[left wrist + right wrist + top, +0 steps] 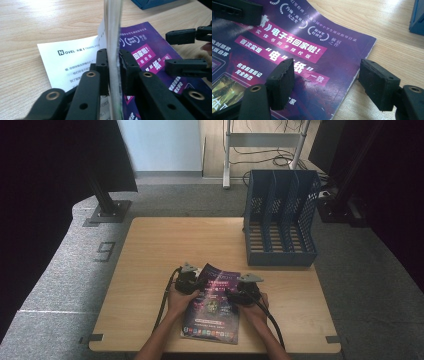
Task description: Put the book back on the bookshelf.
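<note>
Purple covers most of the magazine [212, 307] that lies on the wooden desk [150, 250], near the edge where the person's hands come in. A few pages of the magazine are lifted up at its left side, and these are pinched between the jaws of the left gripper [113, 62]. In the left gripper view the thin stack of page edges [113, 30] is seen standing straight up between the two black jaws, which are pressed onto it from both sides. To the left of those jaws a white page [70, 65] with dark print is seen lying flat. To the right of them the purple cover with pink boxes and white writing is seen. The jaws of the right gripper [325, 82] are spread wide and nothing is pinched by them. In the right gripper view one jaw is seen over the purple cover and the other jaw is seen over the bare wood, so the right edge of the magazine runs between them. Whether the cover is touched by the jaw over it cannot be told. Farther out past both pairs of jaws a blue file rack [280, 220] with open slots is seen standing on the desk, well apart from the magazine. Grey carpet [65, 270] is seen around the desk.
</note>
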The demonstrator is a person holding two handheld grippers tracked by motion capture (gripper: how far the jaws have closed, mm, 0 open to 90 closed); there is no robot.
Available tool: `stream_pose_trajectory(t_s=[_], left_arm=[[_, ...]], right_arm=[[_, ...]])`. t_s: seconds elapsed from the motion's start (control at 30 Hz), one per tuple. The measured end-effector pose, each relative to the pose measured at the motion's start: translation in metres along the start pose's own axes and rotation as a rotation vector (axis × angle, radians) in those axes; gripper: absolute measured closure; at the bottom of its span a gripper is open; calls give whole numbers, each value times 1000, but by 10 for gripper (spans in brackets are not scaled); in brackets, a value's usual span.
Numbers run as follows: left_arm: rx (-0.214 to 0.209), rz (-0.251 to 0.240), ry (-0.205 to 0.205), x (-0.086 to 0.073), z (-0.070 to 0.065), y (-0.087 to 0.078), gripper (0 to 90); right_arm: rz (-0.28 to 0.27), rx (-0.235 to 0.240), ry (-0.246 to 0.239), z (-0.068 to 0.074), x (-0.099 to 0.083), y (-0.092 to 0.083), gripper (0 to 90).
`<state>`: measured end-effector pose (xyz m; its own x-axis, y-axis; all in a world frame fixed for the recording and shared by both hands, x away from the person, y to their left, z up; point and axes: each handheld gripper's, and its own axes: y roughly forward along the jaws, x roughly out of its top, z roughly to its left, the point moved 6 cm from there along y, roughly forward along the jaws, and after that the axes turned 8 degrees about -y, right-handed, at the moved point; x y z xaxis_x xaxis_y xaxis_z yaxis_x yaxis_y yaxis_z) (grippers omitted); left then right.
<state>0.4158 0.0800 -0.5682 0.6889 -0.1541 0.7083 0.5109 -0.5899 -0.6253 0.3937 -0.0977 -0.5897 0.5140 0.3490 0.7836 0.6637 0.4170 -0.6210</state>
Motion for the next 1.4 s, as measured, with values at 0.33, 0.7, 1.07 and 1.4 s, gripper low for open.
stream_pose_trajectory(t_s=[0.33, 0.7, 1.07, 1.4], left_arm=[[-60, -23, -22, 2, -1, -4, 866], [-86, -23, -51, 3, -1, -4, 872], [-78, -6, -47, 3, -1, -2, 870], [-115, -54, -28, 5, -8, -9, 878]], right_arm=[[0, 0, -1, 0, 0, 0, 287], [0, 1, 0, 0, 0, 0, 286], [0, 1, 0, 0, 0, 0, 286], [0, 4, 1, 0, 0, 0, 286]])
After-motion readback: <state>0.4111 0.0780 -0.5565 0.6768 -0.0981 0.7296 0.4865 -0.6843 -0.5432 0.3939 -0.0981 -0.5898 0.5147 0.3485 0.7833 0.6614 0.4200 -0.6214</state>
